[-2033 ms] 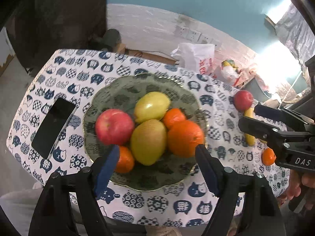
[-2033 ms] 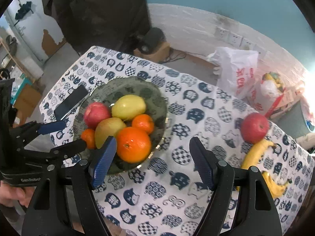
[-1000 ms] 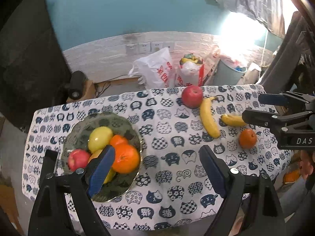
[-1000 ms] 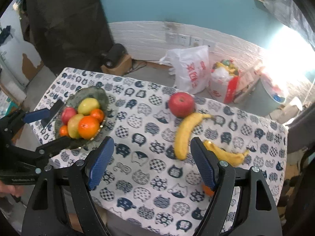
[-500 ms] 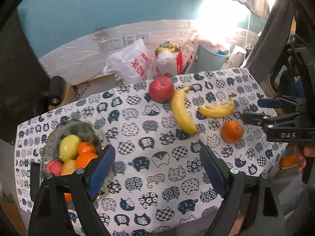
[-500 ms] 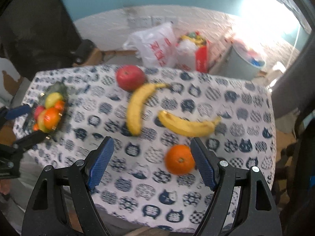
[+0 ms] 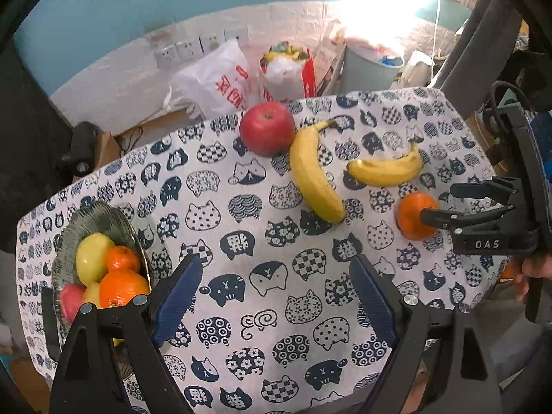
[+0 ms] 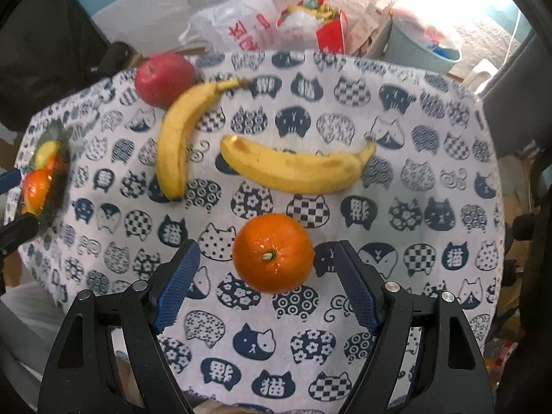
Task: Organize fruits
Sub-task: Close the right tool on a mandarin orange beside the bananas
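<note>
A loose orange [image 8: 273, 252] lies on the cat-print tablecloth [image 8: 431, 179], and my right gripper [image 8: 265, 284] hangs open just above it, blue pads on either side without touching. Beyond it lie two bananas [image 8: 296, 169] [image 8: 179, 134] and a red apple [image 8: 164, 77]. The green glass plate [image 7: 93, 220] with apples, oranges and a yellow fruit sits at the table's left end. My left gripper [image 7: 276, 300] is open over bare cloth right of the plate, nothing between its pads. In the left wrist view the right gripper [image 7: 445, 203] partly covers the orange [image 7: 412, 217].
Behind the table stand white and red plastic bags [image 7: 220, 82], a pale bin [image 7: 372, 65] and wall sockets [image 7: 196, 46]. A dark phone [image 7: 48, 324] lies by the plate at the left edge. A hand [image 7: 534, 272] holds the right gripper at the right table edge.
Both grippers swung right from the plate and dropped lower. The orange now sits between the right pads, much larger in view. The plate has slid to the far left of both views.
</note>
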A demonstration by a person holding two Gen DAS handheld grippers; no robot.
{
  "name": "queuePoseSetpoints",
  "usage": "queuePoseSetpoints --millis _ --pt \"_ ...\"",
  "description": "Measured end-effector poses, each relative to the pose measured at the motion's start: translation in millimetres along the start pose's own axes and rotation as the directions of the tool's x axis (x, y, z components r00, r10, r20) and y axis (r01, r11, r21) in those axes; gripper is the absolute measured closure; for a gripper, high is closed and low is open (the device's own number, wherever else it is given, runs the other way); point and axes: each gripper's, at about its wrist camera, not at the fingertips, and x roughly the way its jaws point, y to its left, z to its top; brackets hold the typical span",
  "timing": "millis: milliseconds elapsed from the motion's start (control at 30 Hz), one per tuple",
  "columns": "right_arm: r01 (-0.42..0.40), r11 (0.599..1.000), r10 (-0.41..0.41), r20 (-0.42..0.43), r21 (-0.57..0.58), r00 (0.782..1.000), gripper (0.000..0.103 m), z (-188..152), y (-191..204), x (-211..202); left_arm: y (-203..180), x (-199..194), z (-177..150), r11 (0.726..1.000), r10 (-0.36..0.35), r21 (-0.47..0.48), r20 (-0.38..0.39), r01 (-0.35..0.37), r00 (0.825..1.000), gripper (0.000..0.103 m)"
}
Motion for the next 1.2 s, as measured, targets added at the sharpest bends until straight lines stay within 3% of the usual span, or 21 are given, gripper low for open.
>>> queuePoseSetpoints --millis 133,533,633,733,933,1200 --pt "0.015 1.0 -0.016 -0.044 -0.018 0.999 0.024 -1 0 23 1 11 1 1.0 0.009 0.001 -0.021 -0.009 1.0 0.014" --pt "0.026 0.999 -0.028 -0.056 -0.034 0.998 0.024 -2 -1 49 2 26 14 1.0 -0.016 -0.018 -0.043 0.015 0.999 0.014" --pt "0.016 0.999 -0.019 -0.069 -0.043 0.997 0.036 -6 1 58 3 30 17 0.999 -0.029 -0.031 -0.054 0.027 0.998 0.014" --pt "0.017 0.999 -0.02 -0.063 -0.049 0.998 0.037 -7 3 59 5 32 22 0.996 -0.061 -0.066 -0.059 0.057 0.996 0.014" --pt "-0.001 1.0 0.001 -0.024 -0.019 1.0 0.038 4 -5 46 12 39 39 0.995 -0.045 -0.092 -0.045 0.041 0.998 0.014" --pt "-0.005 1.0 0.006 0.089 -0.013 0.996 0.038 40 -7 17 29 57 72 0.986 -0.063 -0.16 -0.048 0.055 0.997 0.014"
